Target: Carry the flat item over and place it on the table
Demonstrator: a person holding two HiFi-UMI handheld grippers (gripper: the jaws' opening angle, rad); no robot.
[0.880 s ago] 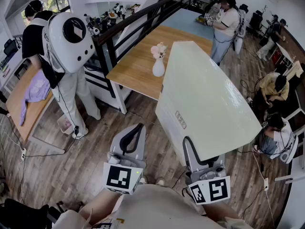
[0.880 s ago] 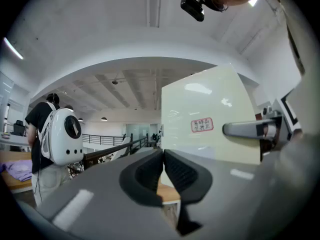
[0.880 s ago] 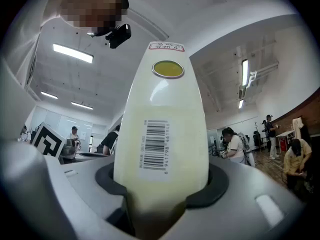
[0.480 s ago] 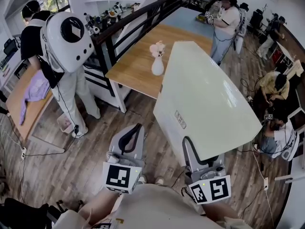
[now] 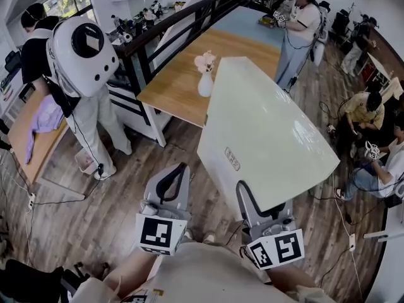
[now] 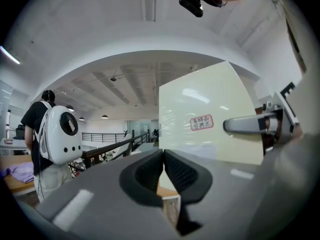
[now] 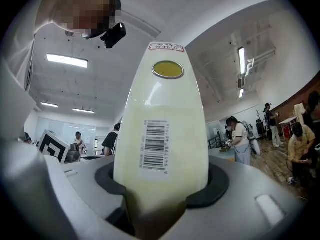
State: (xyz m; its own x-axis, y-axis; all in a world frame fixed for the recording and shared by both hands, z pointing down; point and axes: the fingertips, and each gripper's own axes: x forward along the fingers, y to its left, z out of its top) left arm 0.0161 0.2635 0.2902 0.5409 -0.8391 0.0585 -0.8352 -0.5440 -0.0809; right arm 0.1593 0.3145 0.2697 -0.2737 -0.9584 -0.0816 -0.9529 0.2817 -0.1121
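A big flat pale-green board (image 5: 268, 128) with a small red-printed label is held level over the floor. My right gripper (image 5: 247, 197) is shut on its near edge. In the right gripper view the board's barcoded edge (image 7: 161, 129) fills the space between the pads. My left gripper (image 5: 174, 174) is shut and holds nothing; it hangs beside the board, left of it and apart from it. Its closed jaws (image 6: 163, 156) show in the left gripper view with the board (image 6: 205, 111) behind them. Ahead stands the wooden table (image 5: 180, 84).
A white vase with pink flowers (image 5: 205, 81) stands on the table near the board's far left side. A person with a white round backpack (image 5: 85, 46) stands at left by a desk with purple cloth (image 5: 44, 118). Dark railing (image 5: 177, 21) runs behind; seated people (image 5: 363, 109) at right.
The board and my right gripper have shifted a little to the left. The table and vase sit slightly higher and further left in view. My left gripper has stayed shut.
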